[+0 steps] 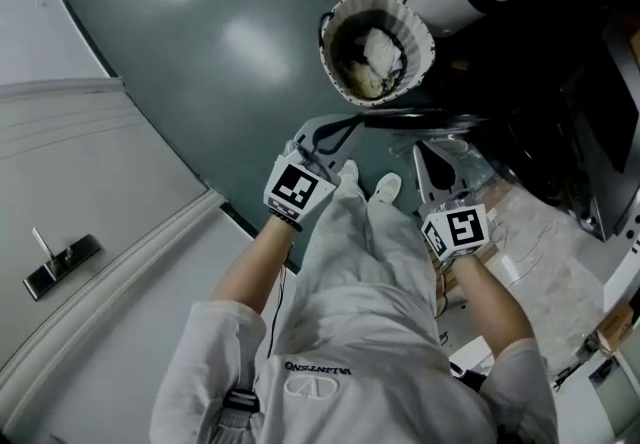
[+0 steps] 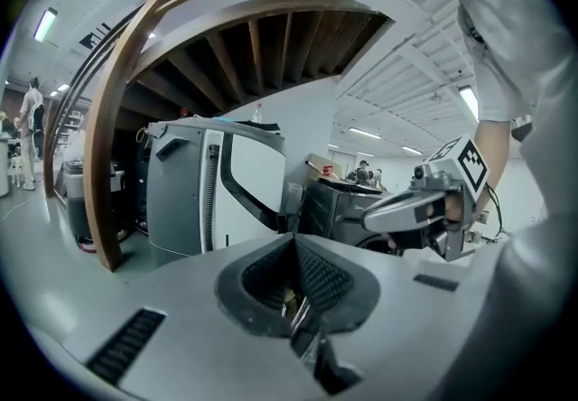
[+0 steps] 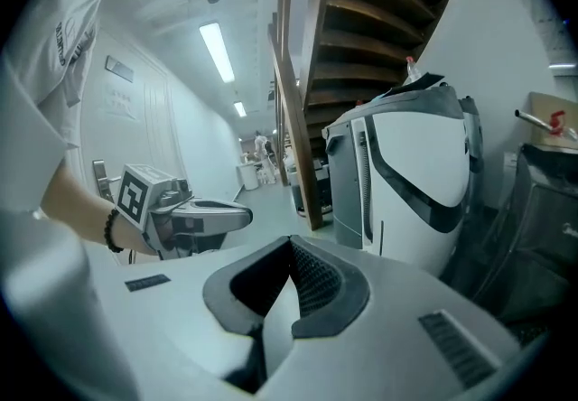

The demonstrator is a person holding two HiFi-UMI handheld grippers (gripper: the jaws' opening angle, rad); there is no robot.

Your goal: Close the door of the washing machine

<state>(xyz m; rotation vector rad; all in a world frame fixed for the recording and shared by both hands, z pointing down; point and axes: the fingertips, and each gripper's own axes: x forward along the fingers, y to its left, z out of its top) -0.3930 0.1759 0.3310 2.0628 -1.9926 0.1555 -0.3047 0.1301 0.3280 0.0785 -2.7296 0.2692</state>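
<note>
At the left of the head view, the grey left hand-held gripper point(image 1: 335, 135) has its jaws together on nothing. Just ahead, a thin dark panel point(image 1: 420, 118), probably the open door, sticks out. Next, the grey right hand-held gripper point(image 1: 432, 157) is also closed and empty. Rightmost stands the black washing machine point(image 1: 540, 102). The closing push seems not yet begun.

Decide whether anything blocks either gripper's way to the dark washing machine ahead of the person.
Nothing visible does. The left gripper and right gripper, both shut and empty, face the dark washing machine across open air. The laundry basket stands on the floor beside it, off that path. The door itself cannot be made out.
</note>
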